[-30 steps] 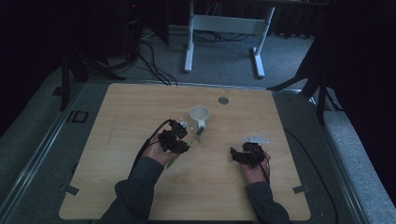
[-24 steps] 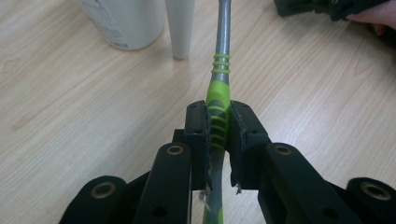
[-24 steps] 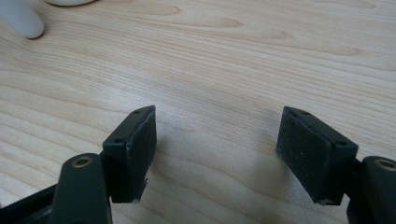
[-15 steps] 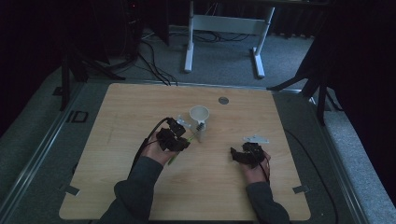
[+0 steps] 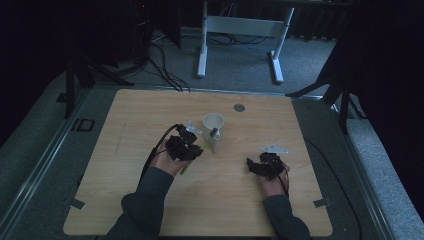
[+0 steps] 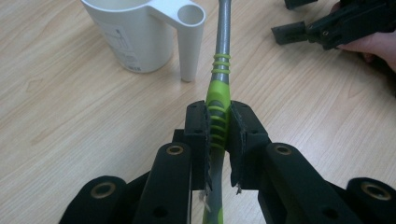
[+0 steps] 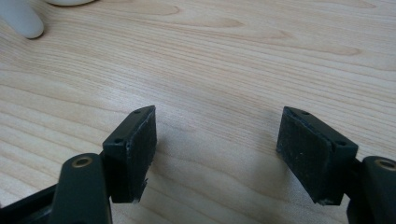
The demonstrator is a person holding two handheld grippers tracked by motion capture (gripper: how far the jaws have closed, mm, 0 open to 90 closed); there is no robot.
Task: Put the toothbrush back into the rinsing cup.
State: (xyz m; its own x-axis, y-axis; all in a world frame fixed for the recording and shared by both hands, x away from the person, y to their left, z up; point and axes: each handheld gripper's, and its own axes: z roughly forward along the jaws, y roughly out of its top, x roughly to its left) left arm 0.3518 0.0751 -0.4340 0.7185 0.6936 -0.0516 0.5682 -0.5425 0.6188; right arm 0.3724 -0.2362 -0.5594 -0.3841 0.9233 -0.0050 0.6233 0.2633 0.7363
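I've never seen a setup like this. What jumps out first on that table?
The left gripper is clamped on a green-and-grey toothbrush whose far end points toward a white cup near the middle of the wooden table. The right gripper rests open over bare wood, off to the cup's right.

left gripper point(image 5: 196, 145) and toothbrush point(image 5: 202, 145) nudged nearer the cup point(image 5: 213, 125)

faint print on white cup point(image 6: 135, 35), too small to read
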